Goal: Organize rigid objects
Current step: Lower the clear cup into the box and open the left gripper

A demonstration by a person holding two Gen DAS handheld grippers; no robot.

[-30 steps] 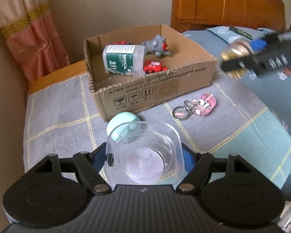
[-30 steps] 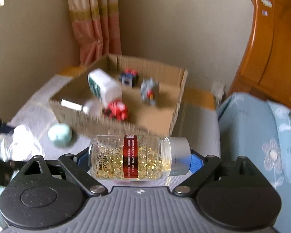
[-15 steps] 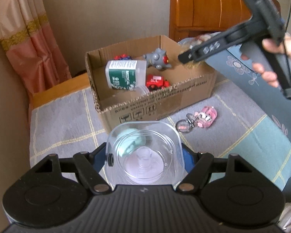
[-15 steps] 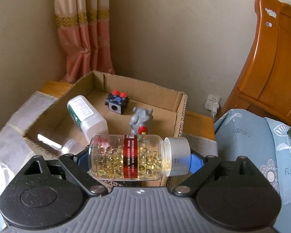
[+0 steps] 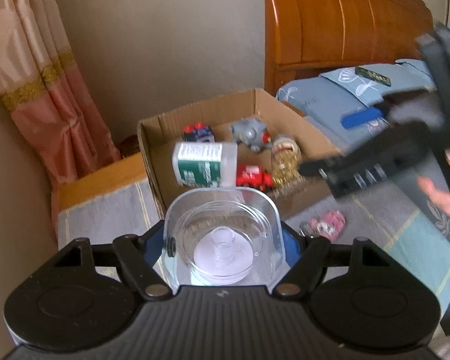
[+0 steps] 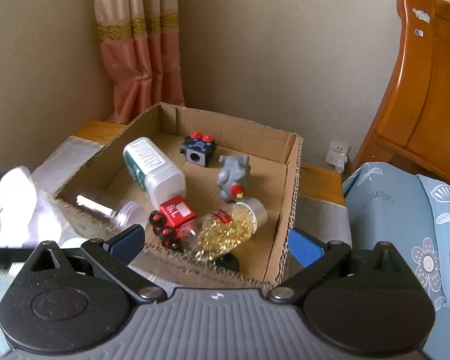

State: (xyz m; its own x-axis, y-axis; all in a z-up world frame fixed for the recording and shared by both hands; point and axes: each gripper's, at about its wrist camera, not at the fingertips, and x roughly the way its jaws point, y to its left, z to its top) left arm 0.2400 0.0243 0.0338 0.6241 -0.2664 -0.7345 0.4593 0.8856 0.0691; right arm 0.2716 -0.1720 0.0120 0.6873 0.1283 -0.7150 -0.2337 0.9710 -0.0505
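My left gripper [image 5: 223,246] is shut on a clear square plastic container [image 5: 219,207], held above the cloth just in front of the cardboard box [image 5: 153,144]. My right gripper [image 6: 217,243] hangs over the box's near wall [image 6: 213,273]. Its jaws are opening, and nothing is between the pads. The bottle of yellow capsules [image 6: 225,231] lies tilted inside the box against a red toy car [image 6: 174,213]. In the left wrist view the right gripper [image 5: 324,145] reaches in from the right, just beside the capsule bottle [image 5: 285,162].
The box also holds a green-and-white bottle [image 6: 153,165], a grey toy figure [image 6: 234,177], a black block with red knobs [image 6: 199,150] and a small clear bottle [image 6: 117,210]. A pink keychain [image 5: 327,223] lies on the cloth. A wooden headboard [image 5: 330,30] and blue pillows [image 6: 390,210] stand to the right.
My right gripper moved over the box, opened and let go of the capsule bottle, which now lies in the box. My left gripper rose and came nearer the box with the container.
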